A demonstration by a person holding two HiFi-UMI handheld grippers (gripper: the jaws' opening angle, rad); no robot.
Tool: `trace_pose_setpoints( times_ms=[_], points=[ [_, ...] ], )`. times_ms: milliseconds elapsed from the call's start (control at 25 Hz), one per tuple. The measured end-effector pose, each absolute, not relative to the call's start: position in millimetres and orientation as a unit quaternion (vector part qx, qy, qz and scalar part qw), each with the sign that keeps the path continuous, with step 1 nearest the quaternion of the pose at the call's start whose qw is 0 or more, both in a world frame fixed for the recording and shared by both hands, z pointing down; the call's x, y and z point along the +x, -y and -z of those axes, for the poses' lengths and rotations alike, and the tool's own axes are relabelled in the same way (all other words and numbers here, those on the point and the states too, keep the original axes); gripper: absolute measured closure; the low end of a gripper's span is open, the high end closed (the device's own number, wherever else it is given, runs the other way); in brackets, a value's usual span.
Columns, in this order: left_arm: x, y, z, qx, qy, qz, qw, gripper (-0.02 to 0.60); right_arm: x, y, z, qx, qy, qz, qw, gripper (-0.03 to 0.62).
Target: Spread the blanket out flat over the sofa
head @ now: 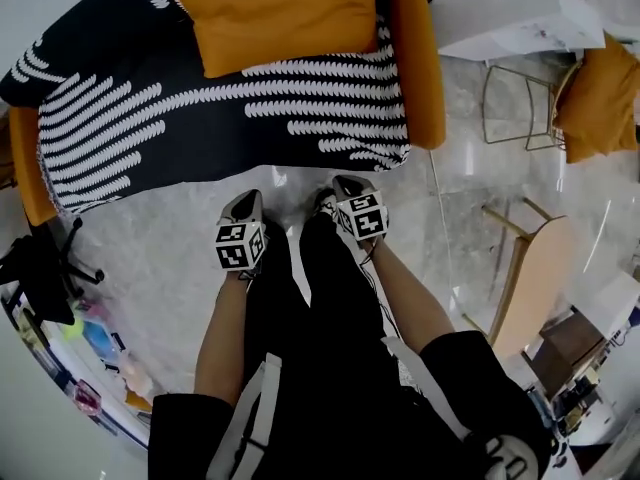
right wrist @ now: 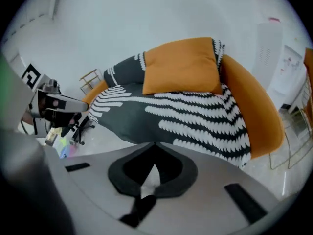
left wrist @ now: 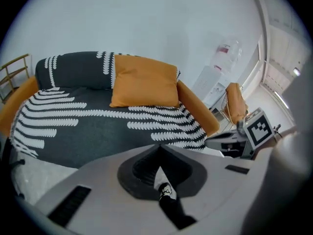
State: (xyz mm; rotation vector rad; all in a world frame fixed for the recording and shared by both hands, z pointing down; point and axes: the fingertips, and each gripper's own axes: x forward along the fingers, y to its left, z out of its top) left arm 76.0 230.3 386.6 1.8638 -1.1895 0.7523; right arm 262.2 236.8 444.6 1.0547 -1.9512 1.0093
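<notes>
A black blanket with white feather-like stripes (head: 200, 118) lies spread over the seat and back of the orange sofa (head: 417, 58), and an orange cushion (head: 285, 13) rests on top of it. The blanket's front edge hangs down at the seat front. Both grippers are held back from the sofa over the floor, close to the person's legs. My left gripper (head: 243, 206) is shut with nothing in it. My right gripper (head: 345, 190) is likewise shut and empty. The left gripper view shows closed jaws below the blanket (left wrist: 88, 126). The right gripper view shows the same, with the blanket (right wrist: 186, 111) beyond.
A wire-frame stool (head: 520, 103) and another orange cushion (head: 600, 98) stand right of the sofa. A wooden chair (head: 530, 268) is at the near right. A black swivel-chair base (head: 40, 268) and colourful items (head: 90, 338) sit at the left. The floor is pale marble.
</notes>
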Motion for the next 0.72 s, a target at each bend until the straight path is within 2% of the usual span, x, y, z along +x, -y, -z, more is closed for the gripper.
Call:
trace_pose_setpoints(
  times_ms=[400, 720],
  points=[
    [22, -244, -303, 0.735, 0.492, -0.261, 0.387, 0.560, 150, -216, -303, 0.359, 0.828, -0.286, 0.321, 0.585],
    [8, -255, -230, 0.755, 0.490, -0.235, 0.366, 0.560, 103, -242, -223, 0.346, 0.833, -0.317, 0.293, 0.585]
  ],
)
